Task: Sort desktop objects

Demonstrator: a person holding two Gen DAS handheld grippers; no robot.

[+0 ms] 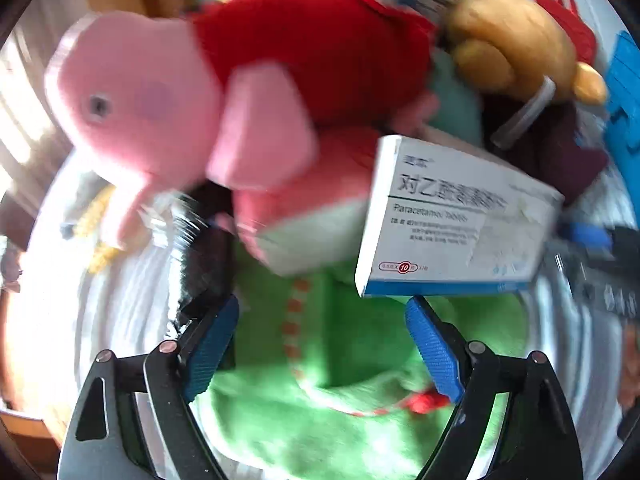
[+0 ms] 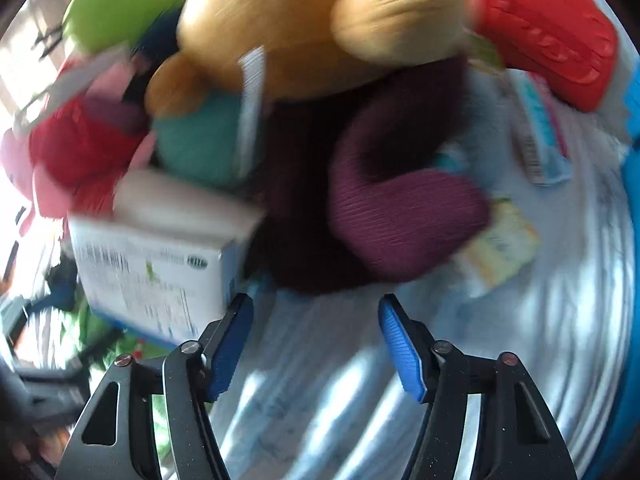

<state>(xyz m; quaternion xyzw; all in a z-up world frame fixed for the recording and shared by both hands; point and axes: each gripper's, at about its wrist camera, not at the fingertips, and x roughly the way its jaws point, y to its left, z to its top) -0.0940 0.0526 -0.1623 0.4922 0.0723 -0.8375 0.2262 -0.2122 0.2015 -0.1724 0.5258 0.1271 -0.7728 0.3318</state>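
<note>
Hovering over a crowded pile, the left gripper (image 1: 322,344) is pointing steeply down with fingers spread and pinching nothing, the green plush (image 1: 320,412) lying beneath them and the paracetamol box (image 1: 452,220) just beyond. The right gripper (image 2: 316,342) is likewise spread and empty, near the maroon cloth (image 2: 396,208) on the white surface (image 2: 500,360). Judgement: each should be centring on one item before squeezing, avoiding neighbours.

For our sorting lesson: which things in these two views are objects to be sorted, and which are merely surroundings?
To sort:
pink pig plush
paracetamol box
tan bear plush
maroon cloth
green plush
red plastic piece

Surroundings:
white tablecloth
blue bin edge
</note>
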